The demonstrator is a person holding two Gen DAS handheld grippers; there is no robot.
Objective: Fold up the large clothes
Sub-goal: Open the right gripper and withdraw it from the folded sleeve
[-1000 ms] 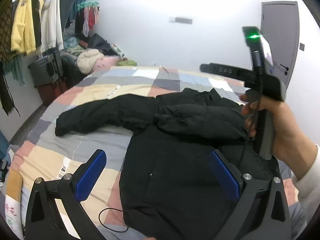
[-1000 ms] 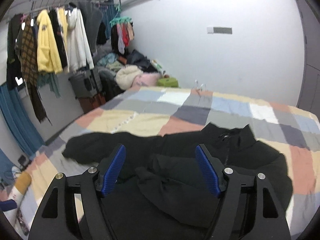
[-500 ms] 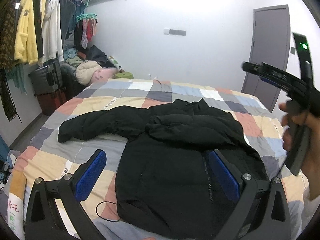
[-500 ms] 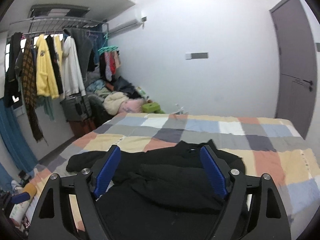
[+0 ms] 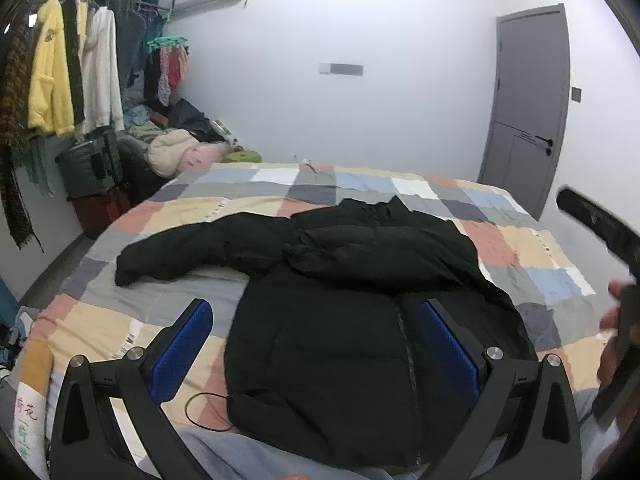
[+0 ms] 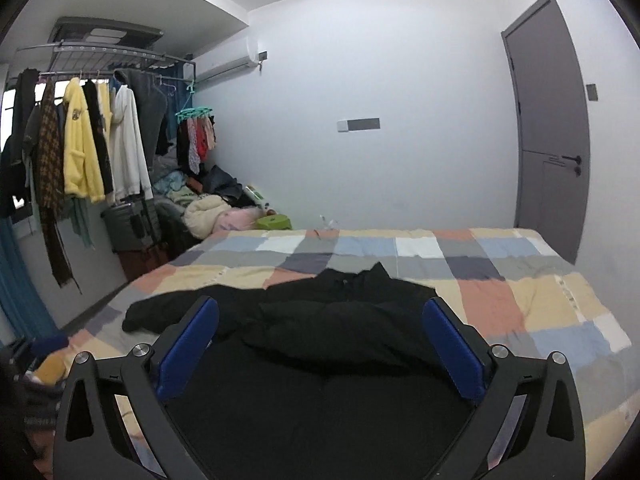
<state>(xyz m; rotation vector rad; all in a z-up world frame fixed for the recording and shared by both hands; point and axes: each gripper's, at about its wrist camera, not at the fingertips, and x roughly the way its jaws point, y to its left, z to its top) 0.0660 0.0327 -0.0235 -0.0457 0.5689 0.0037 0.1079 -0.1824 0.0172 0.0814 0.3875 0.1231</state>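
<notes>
Jacket: a large black padded jacket (image 5: 352,320) is lying flat on the bed (image 5: 516,248), collar toward the far wall and hem toward the bed's near edge.
Jacket, sleeves: one sleeve (image 5: 188,248) is stretching out across the bed toward the clothes rack side; the other sleeve (image 5: 376,256) is lying folded across the jacket's chest.
Jacket, front: a zip line (image 5: 404,340) is running down the jacket's middle toward the hem.
Bed: a patchwork cover in peach, grey, blue and cream squares is showing all round the jacket.
Left gripper (image 5: 316,352): its jaws are standing wide apart over the jacket's lower part, blue pads (image 5: 180,352) facing each other, nothing gripped between them.
Right gripper (image 6: 320,344): its jaws are opening and standing wide, poised above the jacket's body, gripping nothing; the pads (image 6: 454,350) are not pressing on the cloth.
Right hand (image 5: 612,340): seen beside the jacket's right edge in the left wrist view, it is gripping the handle of the right gripper.
Cord: a thin black loop (image 5: 208,412) is lying on the bed just beside the jacket's hem.
Clothes rack (image 6: 92,140): garments are hanging beyond the bed's left side.
Door (image 6: 552,132): a grey door is standing shut beyond the bed's far right corner.
</notes>
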